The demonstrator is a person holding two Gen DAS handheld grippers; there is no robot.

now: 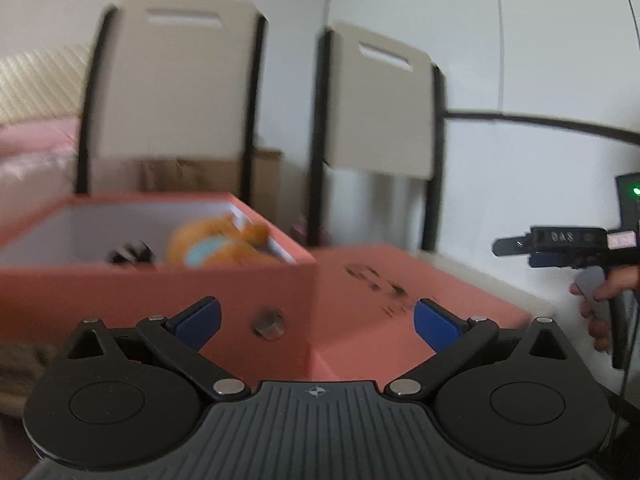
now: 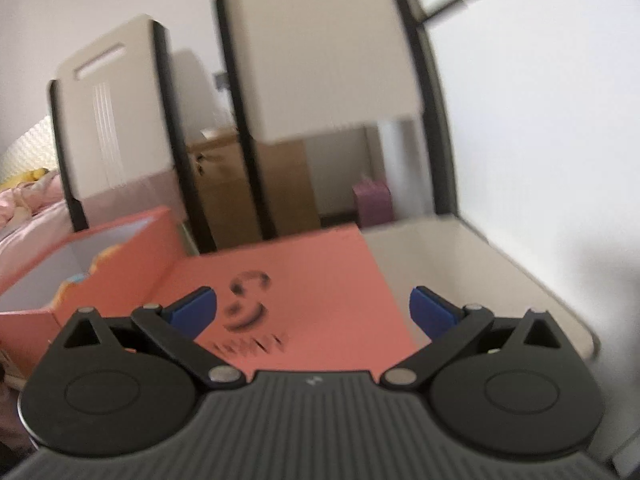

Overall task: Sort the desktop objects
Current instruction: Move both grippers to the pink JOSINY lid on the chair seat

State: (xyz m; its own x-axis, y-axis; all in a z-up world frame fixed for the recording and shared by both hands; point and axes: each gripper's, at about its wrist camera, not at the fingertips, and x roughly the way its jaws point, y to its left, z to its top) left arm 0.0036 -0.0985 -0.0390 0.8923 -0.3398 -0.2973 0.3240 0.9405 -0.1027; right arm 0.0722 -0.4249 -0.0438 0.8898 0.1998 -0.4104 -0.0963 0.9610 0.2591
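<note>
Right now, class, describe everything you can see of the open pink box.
The open pink box looks like cardboard, salmon-pink outside and white inside. It has no lid on. A round hole shows in its near wall. Inside lie an orange plush toy and something small and dark, too blurred to name. A flat pink lid lies beside it.

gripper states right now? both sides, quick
Left gripper: open, holding nothing, facing the pink box.
Right gripper: open, holding nothing, above the pink lid.
</note>
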